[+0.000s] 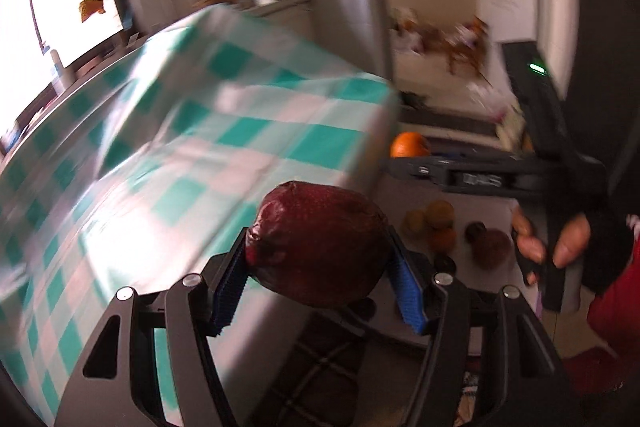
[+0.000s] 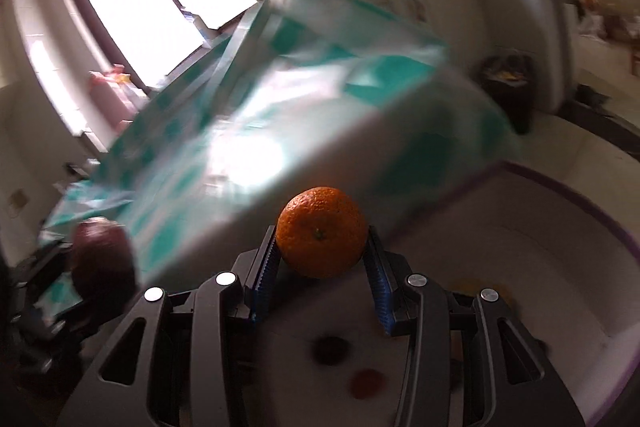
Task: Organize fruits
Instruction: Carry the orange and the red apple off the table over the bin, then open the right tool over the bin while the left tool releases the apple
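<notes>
Right now you carry fruit in both hands, and both views are smeared, so judge the risks with that in mind. Your left gripper (image 1: 320, 255) has its blue fingers (image 1: 408, 287) pressed on either side of a dark red fruit (image 1: 318, 241), held in the air above the near edge of the checked desk (image 1: 180, 131). Your right gripper (image 2: 322, 251) is clamped on an orange (image 2: 322, 231), also in the air, near the desk's right end.

The red fruit is wide and rounded, and the fingers meet it only along its flanks; a sharp twist of the wrist could let it roll out forward. The orange sits high between its fingers, close to the tips, so a jolt might squeeze it up and out.

In the left view your right gripper crosses just to the right of the red fruit, with your hand (image 1: 560, 243) on its handle. The two tools are near each other, and a careless swing could knock one fruit against the other tool.

Below, more fruits (image 1: 440, 227) lie grouped on a grey surface. Anything dropped would likely land among them and scatter them.
</notes>
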Demonstrator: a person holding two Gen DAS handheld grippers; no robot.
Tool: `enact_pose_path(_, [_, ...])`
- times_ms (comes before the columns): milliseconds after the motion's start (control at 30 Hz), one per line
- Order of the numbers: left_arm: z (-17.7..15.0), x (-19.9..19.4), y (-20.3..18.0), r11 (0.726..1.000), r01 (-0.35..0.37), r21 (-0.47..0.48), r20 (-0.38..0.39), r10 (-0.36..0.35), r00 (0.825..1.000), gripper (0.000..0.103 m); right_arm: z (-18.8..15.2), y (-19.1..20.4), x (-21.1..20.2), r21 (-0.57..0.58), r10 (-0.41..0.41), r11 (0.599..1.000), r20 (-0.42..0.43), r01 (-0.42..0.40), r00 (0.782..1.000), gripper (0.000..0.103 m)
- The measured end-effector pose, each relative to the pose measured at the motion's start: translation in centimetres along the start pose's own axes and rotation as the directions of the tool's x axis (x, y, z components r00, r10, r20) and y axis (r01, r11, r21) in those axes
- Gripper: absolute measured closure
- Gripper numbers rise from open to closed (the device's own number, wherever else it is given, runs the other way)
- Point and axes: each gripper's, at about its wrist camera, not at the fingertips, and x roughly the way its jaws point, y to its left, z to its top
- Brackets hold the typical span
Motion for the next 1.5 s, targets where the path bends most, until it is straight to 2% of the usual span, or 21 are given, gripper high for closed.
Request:
enact_pose_path(133, [0.9,2.2,-3.0,0.992,0.069,0.110,-0.024,-0.067,0.997,0.039,0.0,-2.9,0.6,-0.004,-0.156,0.988,-0.057,0.156,0.986,0.061])
enact_pose_path(167, [1.2,3.3,-3.8,0.985,0.111,0.131,-0.054,-0.105,0.993,0.039,0.2,-3.8,1.0,-0.011,-0.206,0.979,-0.081,0.206,0.975,0.061])
enact_pose_path(300, [1.2,7.1,-6.0,0.961,0.211,0.181,-0.146,-0.186,0.972,0.039,0.7,-5.8,2.3,-0.067,-0.314,0.949,-0.124,0.308,0.941,0.061])
enact_pose_path(367, [0.7,9.2,-7.1,0.946,0.250,0.206,-0.202,-0.209,0.957,0.039,0.7,-6.6,3.8,-0.119,-0.368,0.929,-0.179,0.351,0.912,0.061])
enact_pose_path(500, [-0.9,13.0,-9.5,0.914,0.299,0.273,-0.303,-0.213,0.929,0.039,0.1,-7.5,7.1,-0.177,-0.423,0.905,-0.275,0.387,0.863,0.061])
enact_pose_path(567, [-2.0,14.7,-10.4,0.906,0.307,0.293,-0.347,-0.198,0.917,0.039,-0.2,-7.4,8.6,-0.198,-0.439,0.897,-0.299,0.395,0.847,0.061])
enact_pose_path(667, [-3.8,16.7,-11.2,0.896,0.315,0.314,-0.399,-0.176,0.900,0.039,-0.5,-7.2,9.5,-0.228,-0.474,0.878,-0.290,0.420,0.832,0.061])
enact_pose_path(733, [-4.8,17.5,-11.6,0.889,0.314,0.333,-0.423,-0.157,0.892,0.039,-0.4,-7.7,9.2,-0.201,-0.497,0.867,-0.279,0.456,0.822,0.061])
enact_pose_path(833, [-6.1,18.3,-12.4,0.880,0.314,0.356,-0.451,-0.133,0.883,0.039,-0.6,-9.0,7.9,-0.195,-0.570,0.821,-0.276,0.536,0.773,0.061])
enact_pose_path(900, [-6.1,19.1,-12.6,0.882,0.318,0.349,-0.461,-0.134,0.877,0.039,-1.1,-9.4,7.9,-0.249,-0.627,0.779,-0.291,0.576,0.722,0.061])
enact_pose_path(933, [-6.2,19.5,-12.8,0.881,0.318,0.349,-0.466,-0.131,0.875,0.039,-1.4,-9.5,8.0,-0.267,-0.637,0.771,-0.302,0.578,0.709,0.061])
enact_pose_path(1067, [-6.3,20.7,-13.3,0.876,0.313,0.367,-0.482,-0.108,0.869,0.039,-2.1,-9.9,9.3,-0.294,-0.627,0.779,-0.357,0.554,0.693,0.061])
enact_pose_path(1133, [-6.2,20.9,-13.1,0.878,0.306,0.368,-0.478,-0.104,0.872,0.039,-2.0,-10.5,9.4,-0.280,-0.616,0.788,-0.373,0.549,0.694,0.061])
enact_pose_path(1267, [-6.4,21.6,-13.1,0.885,0.321,0.336,-0.507,-0.117,0.854,0.039,-1.7,-12.0,9.6,-0.247,-0.592,0.805,-0.409,0.540,0.695,0.061])
enact_pose_path(1367, [-6.1,22.6,-13.0,0.891,0.332,0.309,-0.550,-0.117,0.827,0.039,-1.5,-12.9,9.8,-0.222,-0.576,0.814,-0.436,0.537,0.692,0.061])
enact_pose_path(1500, [-6.1,23.3,-12.5,0.901,0.323,0.288,-0.565,-0.112,0.818,0.039,-1.2,-13.4,9.7,-0.200,-0.564,0.820,-0.444,0.537,0.696,0.059])
